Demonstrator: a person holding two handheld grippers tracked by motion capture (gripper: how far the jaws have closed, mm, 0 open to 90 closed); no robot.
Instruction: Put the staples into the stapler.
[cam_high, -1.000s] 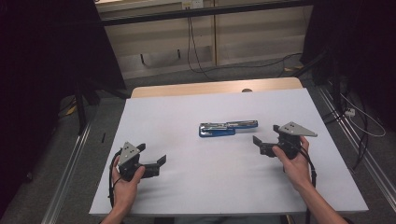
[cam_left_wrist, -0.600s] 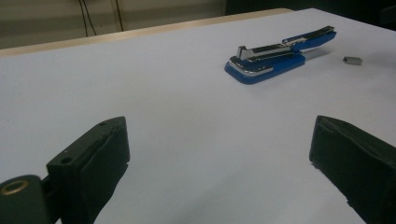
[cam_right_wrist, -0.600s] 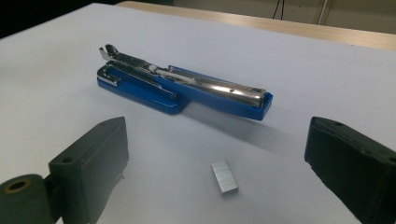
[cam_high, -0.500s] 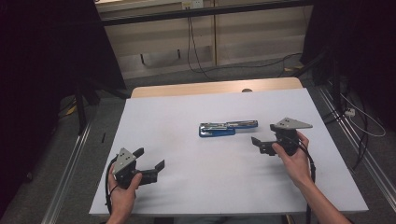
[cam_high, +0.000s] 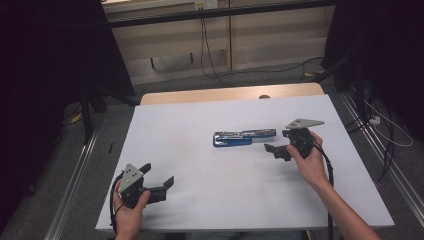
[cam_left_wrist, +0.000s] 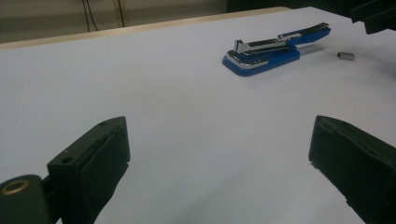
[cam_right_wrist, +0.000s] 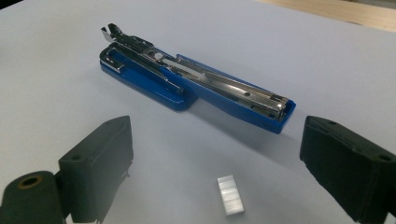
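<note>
One blue-and-chrome stapler (cam_right_wrist: 196, 91), opened flat | one silver staple strip (cam_right_wrist: 230, 194) near it | right gripper (cam_right_wrist: 215, 163), left gripper (cam_left_wrist: 219, 163): both agape, empty

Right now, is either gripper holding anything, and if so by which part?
Nothing is held. The left gripper and the right gripper are both open, with the stapler and the staple strip lying free on the table.

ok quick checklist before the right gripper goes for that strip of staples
1. Right gripper jaws open: ok.
2. Staple strip lies between its jaws, flat on the table: ok.
3. Strip apart from the stapler: ok.
4. Stapler swung open, staple channel exposed: ok.
5. Left gripper open, well away from the stapler: ok.
6. Channel free of old staples: cannot tell.
</note>
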